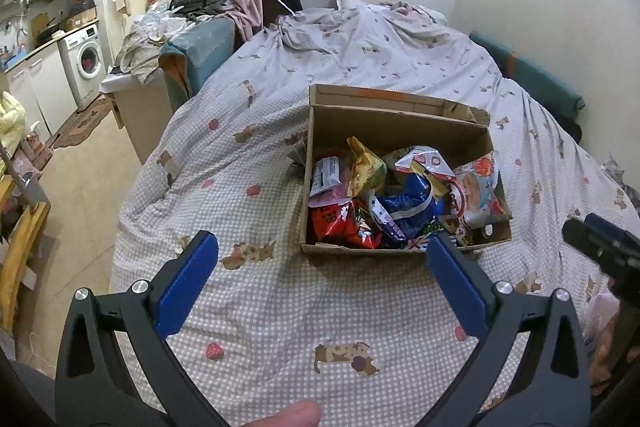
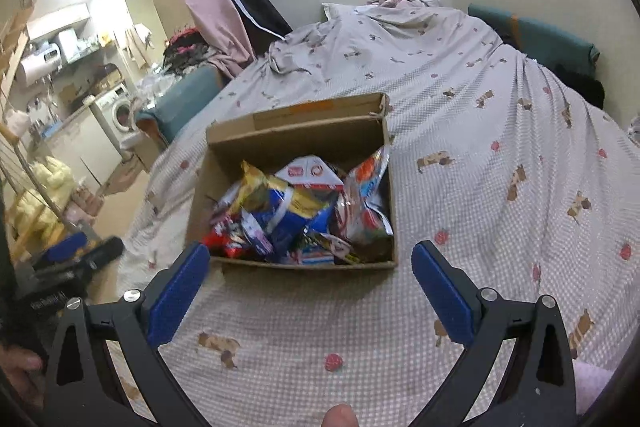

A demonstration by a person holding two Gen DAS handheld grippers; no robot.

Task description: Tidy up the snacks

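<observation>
An open cardboard box (image 1: 394, 131) sits on a checked bedspread, holding several snack packets: a blue bag (image 1: 408, 205), a red one (image 1: 338, 223), a gold one (image 1: 366, 169). The same box (image 2: 280, 137) shows in the right wrist view with the packets (image 2: 296, 211) heaped inside. My left gripper (image 1: 322, 247) hovers open just in front of the box's near wall, with nothing between its blue pads. My right gripper (image 2: 310, 257) is also open and empty, near the box's front edge. Each gripper shows at the edge of the other's view: the right gripper (image 1: 604, 243), the left gripper (image 2: 76, 255).
The bed (image 1: 280, 291) is covered by a spread with dog and strawberry prints; crumpled bedding (image 1: 340, 23) lies at its head. A teal-covered chair with clothes (image 1: 200, 47) stands left of the bed. A washing machine (image 1: 86, 61) and counters lie beyond. A wall borders the right side.
</observation>
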